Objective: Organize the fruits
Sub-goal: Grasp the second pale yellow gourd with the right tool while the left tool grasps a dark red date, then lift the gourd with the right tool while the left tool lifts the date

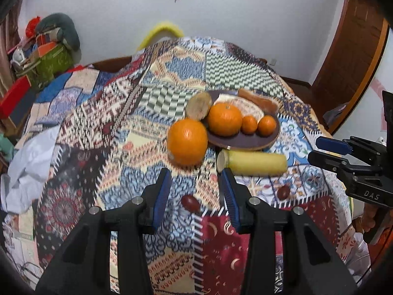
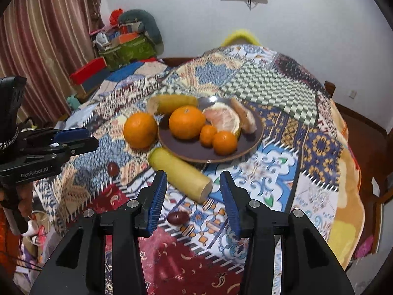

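- The patchwork cloth [image 1: 127, 147] covers the whole table, and everything else sits on it.
- A dark round plate [image 2: 248, 142] lies near the middle. It holds a big orange [image 2: 187, 122], two small oranges [image 2: 224, 142], a pomelo wedge [image 2: 224, 119] and a brownish piece [image 2: 243, 115] along its far rim.
- A yellow cut stalk [image 2: 180, 172] lies just in front of the plate, and a second cut piece [image 2: 172, 103] rests against its far-left rim.
- A loose orange [image 1: 187, 141] sits on the cloth, just beside the plate's left edge.
- The left gripper [image 1: 195, 194] hovers above the cloth with jaws spread and nothing between them.
- The right gripper [image 2: 192, 196] has its jaws spread too, bare, near the stalk's cut end.
- Two small dark-red fruits [image 2: 178, 218] lie apart on the near cloth, one before each gripper.
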Demonstrator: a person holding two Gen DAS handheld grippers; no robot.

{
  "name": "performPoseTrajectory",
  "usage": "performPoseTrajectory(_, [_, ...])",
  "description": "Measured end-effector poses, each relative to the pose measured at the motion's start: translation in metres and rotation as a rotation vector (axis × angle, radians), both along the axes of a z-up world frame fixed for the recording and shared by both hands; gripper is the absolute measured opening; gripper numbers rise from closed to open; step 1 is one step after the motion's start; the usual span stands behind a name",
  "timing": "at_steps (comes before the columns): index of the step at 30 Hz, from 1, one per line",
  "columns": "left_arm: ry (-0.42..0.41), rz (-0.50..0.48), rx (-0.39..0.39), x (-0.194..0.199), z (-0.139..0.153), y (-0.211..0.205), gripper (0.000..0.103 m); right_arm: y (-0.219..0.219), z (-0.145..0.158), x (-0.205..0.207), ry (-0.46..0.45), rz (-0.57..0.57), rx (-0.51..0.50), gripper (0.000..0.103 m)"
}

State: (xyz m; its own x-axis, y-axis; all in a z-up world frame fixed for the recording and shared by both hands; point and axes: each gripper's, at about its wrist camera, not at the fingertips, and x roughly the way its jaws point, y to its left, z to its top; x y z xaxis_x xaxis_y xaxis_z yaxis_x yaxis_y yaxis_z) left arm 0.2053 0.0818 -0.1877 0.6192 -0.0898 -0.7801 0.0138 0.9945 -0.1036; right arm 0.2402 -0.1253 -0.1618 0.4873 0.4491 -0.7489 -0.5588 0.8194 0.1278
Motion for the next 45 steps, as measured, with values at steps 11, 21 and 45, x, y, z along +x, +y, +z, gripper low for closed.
performPoseTrajectory(11, [0.105, -0.007, -0.032, -0.002, -0.048, 0.003, 0.042, 0.020, -0.036, 0.017, 0.083, 0.046, -0.051, 0.041])
performPoseTrajectory(21, [0.120, -0.015, -0.060, 0.010, -0.065, 0.002, 0.042, 0.036, -0.049, 0.028, 0.077, 0.081, -0.104, 0.059])
performPoseTrajectory(45, [0.090, 0.018, -0.114, -0.011, -0.066, 0.014, 0.023, 0.050, -0.049, 0.031, 0.062, 0.140, -0.141, 0.049])
